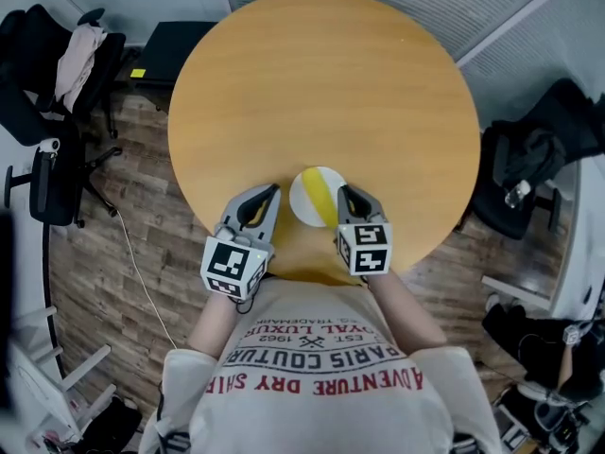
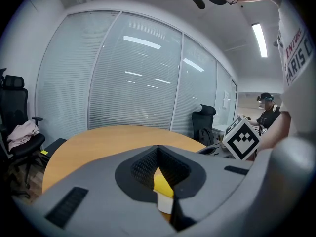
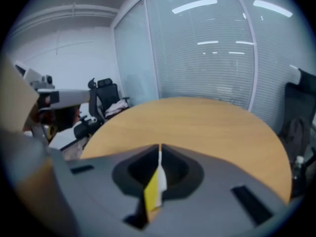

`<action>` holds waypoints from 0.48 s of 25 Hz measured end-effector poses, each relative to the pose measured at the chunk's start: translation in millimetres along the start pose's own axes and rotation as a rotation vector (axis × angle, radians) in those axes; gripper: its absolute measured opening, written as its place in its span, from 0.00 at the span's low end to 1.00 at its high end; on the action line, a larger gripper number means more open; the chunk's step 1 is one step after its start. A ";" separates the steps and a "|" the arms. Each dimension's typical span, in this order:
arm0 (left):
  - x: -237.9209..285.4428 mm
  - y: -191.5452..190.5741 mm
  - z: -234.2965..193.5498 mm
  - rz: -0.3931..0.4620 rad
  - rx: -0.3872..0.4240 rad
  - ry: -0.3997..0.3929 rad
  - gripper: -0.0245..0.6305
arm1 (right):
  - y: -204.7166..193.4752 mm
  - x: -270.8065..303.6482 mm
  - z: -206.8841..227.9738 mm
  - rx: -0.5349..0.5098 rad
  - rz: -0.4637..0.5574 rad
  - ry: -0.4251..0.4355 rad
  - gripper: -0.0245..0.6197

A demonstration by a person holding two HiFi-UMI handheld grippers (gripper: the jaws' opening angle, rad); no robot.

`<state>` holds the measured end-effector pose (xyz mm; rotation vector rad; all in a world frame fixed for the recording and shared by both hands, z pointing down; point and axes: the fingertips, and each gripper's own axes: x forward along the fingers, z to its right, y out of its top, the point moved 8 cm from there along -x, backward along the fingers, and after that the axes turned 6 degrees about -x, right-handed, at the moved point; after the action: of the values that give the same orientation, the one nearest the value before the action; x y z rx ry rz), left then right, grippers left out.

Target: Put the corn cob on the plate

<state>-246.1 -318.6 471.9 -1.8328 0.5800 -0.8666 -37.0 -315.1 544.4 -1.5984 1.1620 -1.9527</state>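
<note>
Yellow corn cob point(image 1: 326, 202) seems to lie on the white plate point(image 1: 303, 190), near desk point(image 1: 321, 83) edge. Left gripper point(image 1: 272, 193) and right gripper point(image 1: 345, 193) flank it, fingers clenched empty. Placing looks done; next, withdraw.

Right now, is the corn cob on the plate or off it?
On it: the yellow corn cob lies across the white plate.

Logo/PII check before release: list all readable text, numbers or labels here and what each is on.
"ADVENTURE DRY": T-shirt, upside down in the head view, line cut off at its end
"PARIS COUTUR": T-shirt, cut off
"OYAL LUXUR": T-shirt, cut off
"EST. 1962": T-shirt
"PARIS C": T-shirt, left gripper view
Smallest shirt line: too blurred to read
Marker cubes: square patterns only, no text
</note>
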 end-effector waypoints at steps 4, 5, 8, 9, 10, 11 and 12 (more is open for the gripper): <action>-9.2 16.8 21.4 0.049 0.003 0.004 0.09 | 11.5 -27.3 4.5 -0.038 0.098 0.009 0.08; -11.4 22.2 26.3 0.067 0.009 0.004 0.09 | 16.0 -35.4 4.6 -0.050 0.134 0.014 0.08; -16.4 35.1 40.0 0.107 0.036 0.006 0.09 | 31.4 -61.9 4.3 -0.096 0.250 0.032 0.08; -17.8 38.3 43.9 0.118 0.044 0.007 0.09 | 36.5 -70.4 4.4 -0.109 0.286 0.036 0.08; -19.2 40.9 47.2 0.128 0.050 0.010 0.09 | 41.5 -78.2 4.6 -0.118 0.319 0.041 0.08; -20.7 42.9 49.8 0.137 0.054 0.013 0.09 | 46.3 -85.3 4.9 -0.125 0.349 0.045 0.08; -22.1 44.5 52.1 0.145 0.058 0.018 0.09 | 50.5 -91.9 5.6 -0.128 0.377 0.050 0.08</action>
<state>-220.0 -290.6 411.0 -1.7102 0.6833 -0.7955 -15.6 -281.6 447.1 -1.2781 1.5098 -1.7102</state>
